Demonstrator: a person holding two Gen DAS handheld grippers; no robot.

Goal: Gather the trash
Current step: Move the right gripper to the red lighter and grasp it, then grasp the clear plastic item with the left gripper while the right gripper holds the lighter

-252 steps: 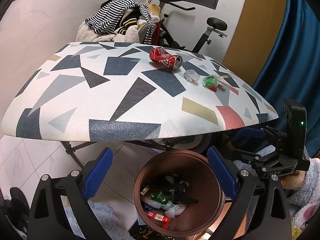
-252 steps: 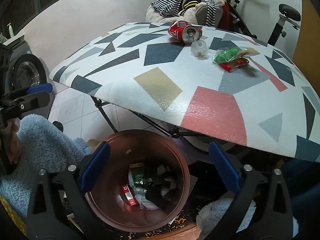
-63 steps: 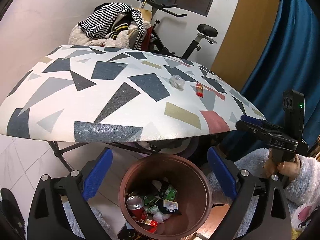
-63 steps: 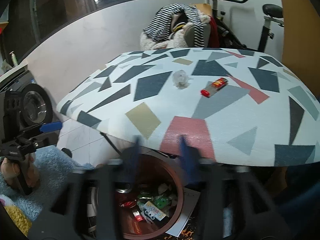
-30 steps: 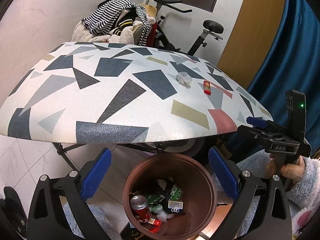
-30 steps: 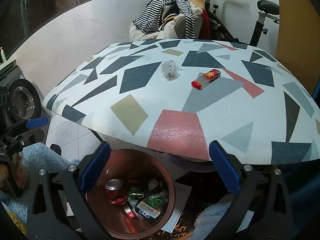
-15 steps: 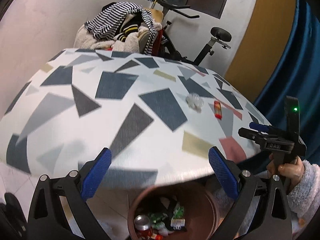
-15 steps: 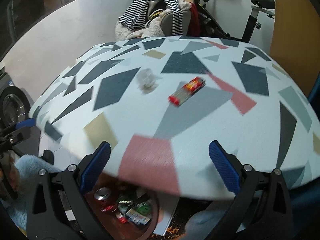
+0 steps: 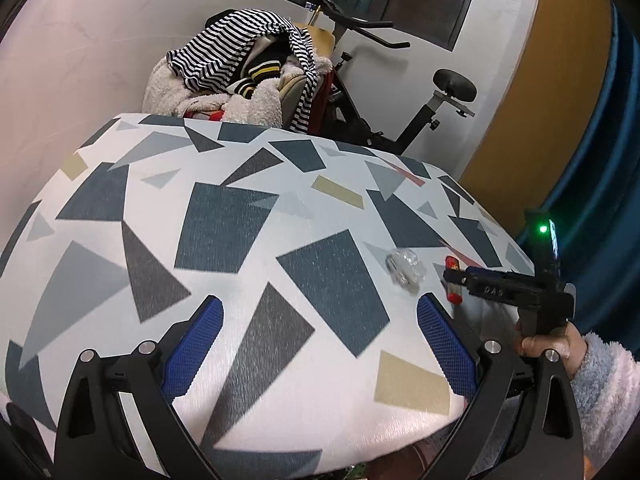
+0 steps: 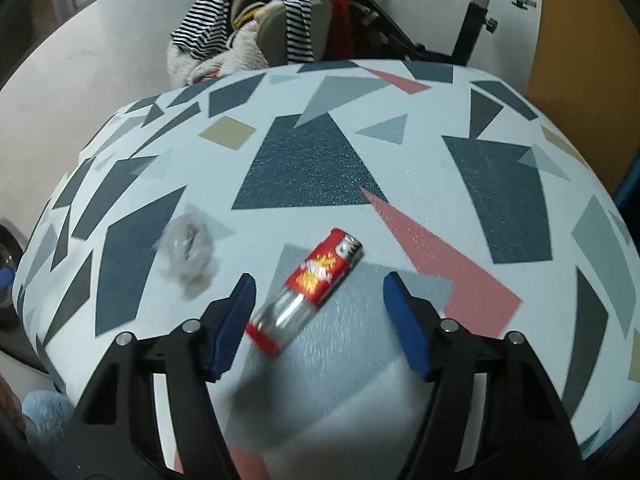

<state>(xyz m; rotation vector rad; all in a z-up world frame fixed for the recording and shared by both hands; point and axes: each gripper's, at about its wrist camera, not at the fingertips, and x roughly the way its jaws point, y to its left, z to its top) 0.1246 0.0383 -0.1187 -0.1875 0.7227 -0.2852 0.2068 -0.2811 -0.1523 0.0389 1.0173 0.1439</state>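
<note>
In my right wrist view the right gripper [image 10: 316, 312] sits at the bottom of the frame, its jaws just now narrowing but not yet touching anything; the red lighter [image 10: 308, 288] lies diagonally between the blue pads [image 10: 234, 320] at centre frame, flat on the patterned table [image 10: 500, 184]. I judge this to be the pick-up approach for the lighter. Next I need to settle lower, square the pads across its narrow body and finish closing. Just left of it is the crumpled clear wrapper [image 10: 188, 250], the other piece left. In my left wrist view the left gripper [image 9: 318, 340] hangs wide and empty over the lower table, with the wrapper [image 9: 405, 269] beyond at centre right. Farther back, a chair heaped with striped clothes [image 9: 240, 40] and an exercise bike [image 9: 400, 120] fill the upper frame.
</note>
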